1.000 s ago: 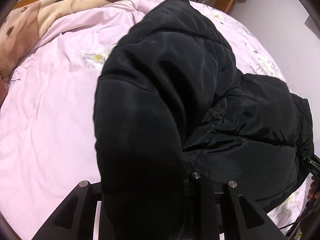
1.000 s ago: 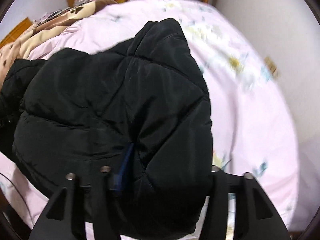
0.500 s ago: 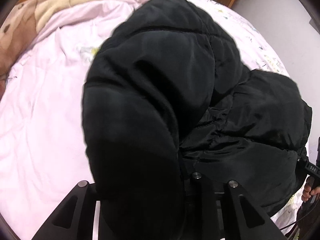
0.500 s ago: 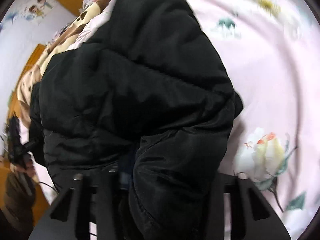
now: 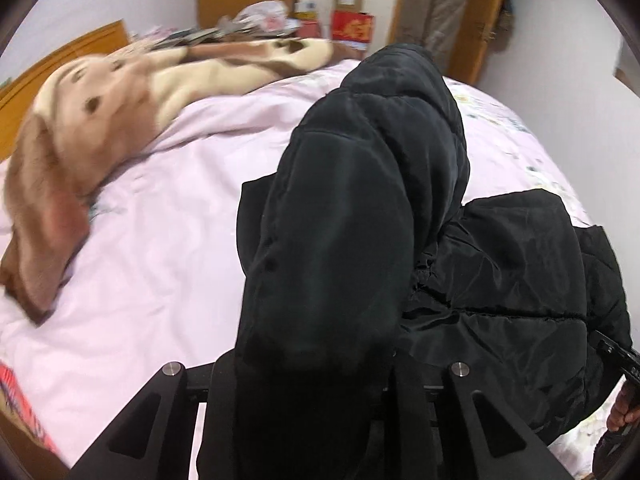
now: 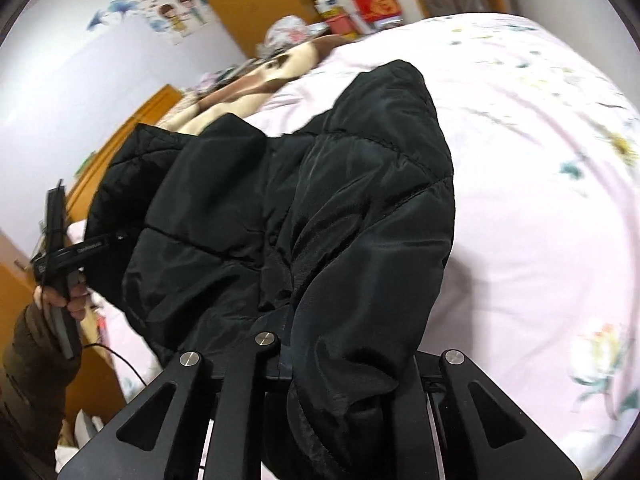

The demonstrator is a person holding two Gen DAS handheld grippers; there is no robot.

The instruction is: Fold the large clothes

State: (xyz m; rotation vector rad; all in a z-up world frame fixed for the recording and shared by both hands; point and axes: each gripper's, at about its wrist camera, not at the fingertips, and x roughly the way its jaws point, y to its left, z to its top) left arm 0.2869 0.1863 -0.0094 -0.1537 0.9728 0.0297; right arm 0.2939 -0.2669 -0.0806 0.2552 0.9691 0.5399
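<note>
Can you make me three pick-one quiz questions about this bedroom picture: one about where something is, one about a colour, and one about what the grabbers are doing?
1. Where is the brown and cream blanket?
A. at the far end of the bed, near the wooden headboard
B. on the floor
C. on top of the jacket

2. What colour is the puffy jacket?
A. red
B. black
C. white

3. What is the right hand-held gripper doing?
A. wide open with nothing in it
B. holding a book
C. closed on the jacket

Answers:
1 A: the blanket lies bunched on the pink bedsheet, just in front of the headboard.
2 B: the jacket is black all over, quilted in puffy panels.
3 C: the right hand-held gripper has jacket fabric pinched between its fingers; its jaws have just been closing. The left hand-held gripper grips the jacket too.
</note>
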